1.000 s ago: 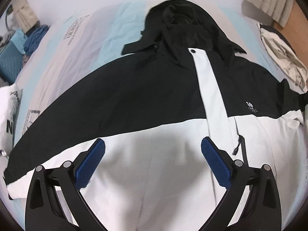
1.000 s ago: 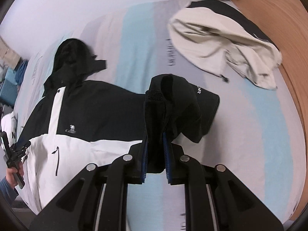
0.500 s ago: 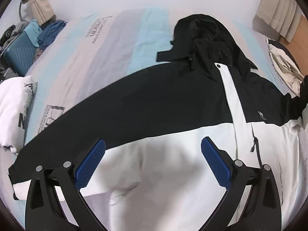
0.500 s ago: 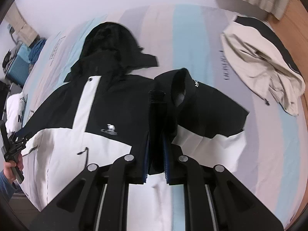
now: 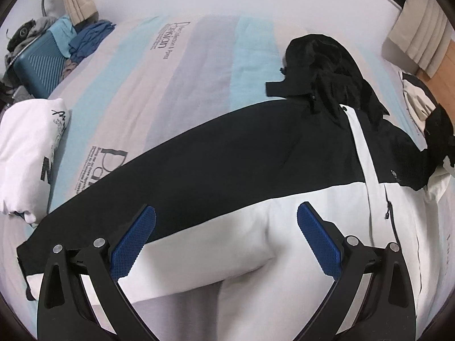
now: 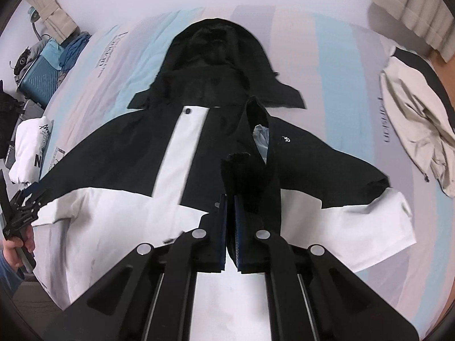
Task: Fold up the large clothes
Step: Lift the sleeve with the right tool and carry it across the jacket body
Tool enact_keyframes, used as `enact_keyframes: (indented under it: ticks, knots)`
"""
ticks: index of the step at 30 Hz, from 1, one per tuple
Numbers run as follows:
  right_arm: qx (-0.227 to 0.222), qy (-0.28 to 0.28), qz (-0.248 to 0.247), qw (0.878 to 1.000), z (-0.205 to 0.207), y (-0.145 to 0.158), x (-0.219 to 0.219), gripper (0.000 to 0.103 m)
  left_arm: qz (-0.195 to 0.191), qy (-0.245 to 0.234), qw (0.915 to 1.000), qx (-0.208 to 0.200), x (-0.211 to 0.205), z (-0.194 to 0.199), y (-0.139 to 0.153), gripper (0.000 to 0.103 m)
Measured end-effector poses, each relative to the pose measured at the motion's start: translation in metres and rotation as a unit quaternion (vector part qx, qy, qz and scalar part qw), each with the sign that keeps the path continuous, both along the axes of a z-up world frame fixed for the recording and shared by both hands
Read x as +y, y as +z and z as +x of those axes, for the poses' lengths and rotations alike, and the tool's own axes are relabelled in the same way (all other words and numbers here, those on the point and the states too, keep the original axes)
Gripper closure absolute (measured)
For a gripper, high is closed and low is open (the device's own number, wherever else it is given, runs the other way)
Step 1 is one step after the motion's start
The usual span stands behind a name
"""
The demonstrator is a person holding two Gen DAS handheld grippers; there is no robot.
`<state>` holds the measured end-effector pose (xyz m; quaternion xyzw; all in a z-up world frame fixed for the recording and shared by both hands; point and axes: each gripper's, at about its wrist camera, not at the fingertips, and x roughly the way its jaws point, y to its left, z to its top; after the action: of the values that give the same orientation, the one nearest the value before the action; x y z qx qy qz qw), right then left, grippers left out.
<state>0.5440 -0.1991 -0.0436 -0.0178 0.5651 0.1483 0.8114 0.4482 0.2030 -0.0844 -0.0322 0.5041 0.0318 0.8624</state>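
Observation:
A black and white hooded jacket (image 6: 119, 199) lies face up on the striped bed, hood (image 6: 216, 48) toward the far wall. My right gripper (image 6: 231, 207) is shut on the black cuff (image 6: 244, 176) of the jacket's right sleeve and holds it over the chest, so the sleeve (image 6: 341, 199) is folded inward. In the left wrist view the jacket (image 5: 227, 164) spreads from the left sleeve to the hood (image 5: 321, 56). My left gripper (image 5: 226, 224) is open and empty just above the left sleeve, over the black and white seam.
A beige and black jacket (image 6: 412, 119) lies crumpled at the bed's right side. A folded white garment (image 5: 28, 153) sits at the left edge. A teal suitcase (image 5: 37, 68) with clothes on it stands beyond the bed at left. The striped sheet (image 5: 199, 65) is bare beyond the sleeve.
My right gripper has carried the sleeve cuff leftward across the jacket to the chest. My left gripper has shifted left along the left sleeve, staying open.

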Motion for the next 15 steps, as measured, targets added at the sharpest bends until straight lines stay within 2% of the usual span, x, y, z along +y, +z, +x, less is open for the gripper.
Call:
enact_keyframes:
  ticks: [9, 15]
  knots:
    - [0.003, 0.032, 0.007, 0.999, 0.007, 0.003, 0.083, 0.1, -0.012, 0.006, 0.9999, 0.0, 0.05, -0.004, -0.003, 0.006]
    - [0.016, 0.062, 0.02, 0.998, 0.009, -0.011, 0.15, 0.1, -0.014, 0.012, 0.9998, 0.002, 0.083, -0.007, -0.008, 0.006]
